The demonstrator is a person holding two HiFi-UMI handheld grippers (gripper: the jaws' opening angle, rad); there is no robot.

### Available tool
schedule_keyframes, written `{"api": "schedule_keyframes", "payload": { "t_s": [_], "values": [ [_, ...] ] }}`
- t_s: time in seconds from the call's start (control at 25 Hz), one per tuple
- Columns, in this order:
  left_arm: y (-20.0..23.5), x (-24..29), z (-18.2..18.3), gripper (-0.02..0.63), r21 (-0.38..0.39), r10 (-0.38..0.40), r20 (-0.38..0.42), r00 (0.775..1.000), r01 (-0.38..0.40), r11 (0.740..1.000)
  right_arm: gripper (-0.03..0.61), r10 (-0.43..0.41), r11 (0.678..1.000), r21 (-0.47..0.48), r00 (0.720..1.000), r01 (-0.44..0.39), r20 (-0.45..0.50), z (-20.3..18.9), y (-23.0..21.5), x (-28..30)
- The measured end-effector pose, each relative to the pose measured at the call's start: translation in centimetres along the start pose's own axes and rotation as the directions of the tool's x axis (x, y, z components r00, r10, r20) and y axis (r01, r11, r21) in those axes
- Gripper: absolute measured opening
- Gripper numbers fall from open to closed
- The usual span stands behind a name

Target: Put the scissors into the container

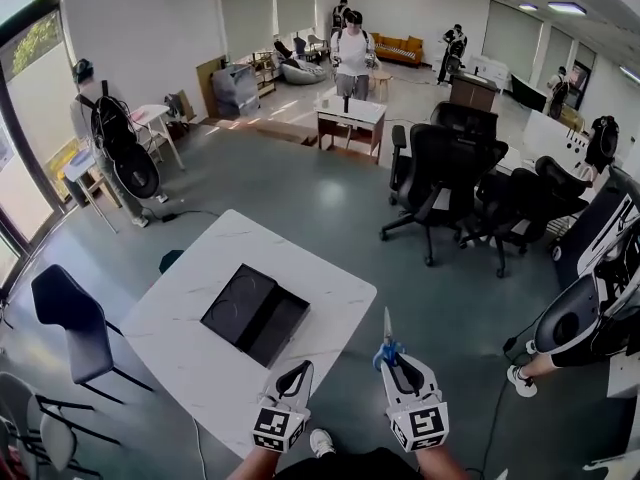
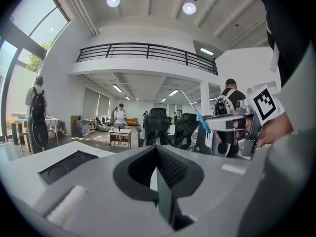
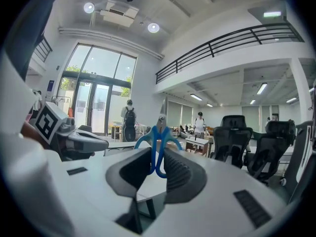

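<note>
a white marble-look table stands on the grey floor. one black container lies on it, open, toward the right edge, with bare tabletop all around it.

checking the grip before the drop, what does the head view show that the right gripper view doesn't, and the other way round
Only the head view: the black container on the white table, with the scissors off to its right, past the table edge and not over it.
Only the right gripper view: the right hand-held gripper with its jaws closed on the blue handle loops.
Both: the scissors, blades pointing away from the person, and the left hand-held gripper beside them.
</note>
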State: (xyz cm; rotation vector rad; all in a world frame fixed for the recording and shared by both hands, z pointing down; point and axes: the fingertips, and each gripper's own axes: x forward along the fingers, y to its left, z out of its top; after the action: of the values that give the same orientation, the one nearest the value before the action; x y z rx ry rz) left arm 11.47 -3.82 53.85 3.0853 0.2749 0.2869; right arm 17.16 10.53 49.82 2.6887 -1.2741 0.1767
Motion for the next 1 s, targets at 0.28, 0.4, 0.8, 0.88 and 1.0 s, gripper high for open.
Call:
{"api": "schedule_keyframes", "payload": {
  "t_s": [0.28,0.4,0.8,0.88,1.0],
  "values": [
    [4.7,-1.3,-0.1,0.009,-0.021,0.073,0.019,0.997,-0.073,0.997,0.084,0.066,0.997,-0.026,0.998,-0.066,-0.01,0.6,2.9,4.4],
    [5.6,-1.3,-0.5,0.009,-0.042,0.102,0.02,0.995,-0.101,0.994,0.084,0.101,0.994,-0.033,0.995,-0.101,-0.006,0.8,3.4,5.8],
    [9.9,-1.9,-1.0,0.009,-0.032,0.255,-0.002,0.967,-0.255,0.966,0.084,0.276,0.959,-0.06,0.961,-0.276,0.001,1.4,5.7,12.5],
    [11.1,-1.4,-0.9,0.009,-0.056,0.308,-0.01,0.951,-0.308,0.95,0.084,0.318,0.947,-0.056,0.948,-0.317,0.004,1.6,5.4,13.9],
    [13.2,-1.1,-0.5,0.009,-0.078,0.392,-0.019,0.92,-0.393,0.916,0.084,0.387,0.92,-0.059,0.922,-0.388,-0.015,1.3,5.1,16.2]
  ]
}}
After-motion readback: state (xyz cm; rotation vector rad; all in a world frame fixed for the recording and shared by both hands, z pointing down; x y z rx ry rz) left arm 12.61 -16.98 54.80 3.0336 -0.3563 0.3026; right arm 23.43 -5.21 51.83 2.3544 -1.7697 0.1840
